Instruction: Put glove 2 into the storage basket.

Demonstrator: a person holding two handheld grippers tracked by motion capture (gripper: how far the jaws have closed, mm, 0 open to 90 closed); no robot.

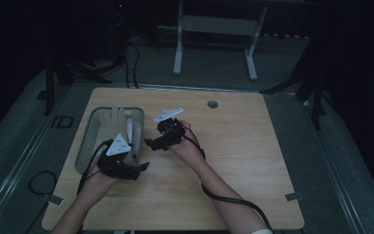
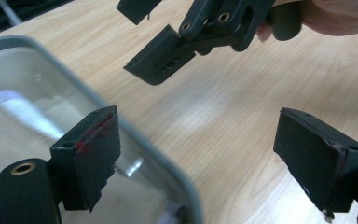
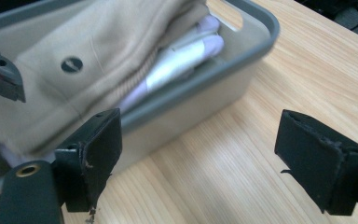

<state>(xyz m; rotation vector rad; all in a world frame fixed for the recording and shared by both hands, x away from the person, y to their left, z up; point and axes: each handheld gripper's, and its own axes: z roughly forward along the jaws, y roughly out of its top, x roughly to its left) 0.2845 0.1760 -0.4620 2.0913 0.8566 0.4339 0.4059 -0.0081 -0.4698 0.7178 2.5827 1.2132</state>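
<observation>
Both tongs, left (image 1: 143, 166) and right (image 1: 149, 143), gape wide and empty beside a grey bin (image 1: 88, 141) of beige cloth (image 3: 74, 70) on the tabletop (image 1: 243, 146).

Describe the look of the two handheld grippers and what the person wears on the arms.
Both the left gripper and right gripper are black, two-jawed, each topped by a pale grey three-cornered plate and trailing a black cable. Red smears mark one left pad. The forearms are bare.

Grey bin (image 3: 261, 28), beige garment (image 3: 74, 42), light wood-grain table (image 1: 233, 161), black tongs (image 2: 209, 154).
</observation>
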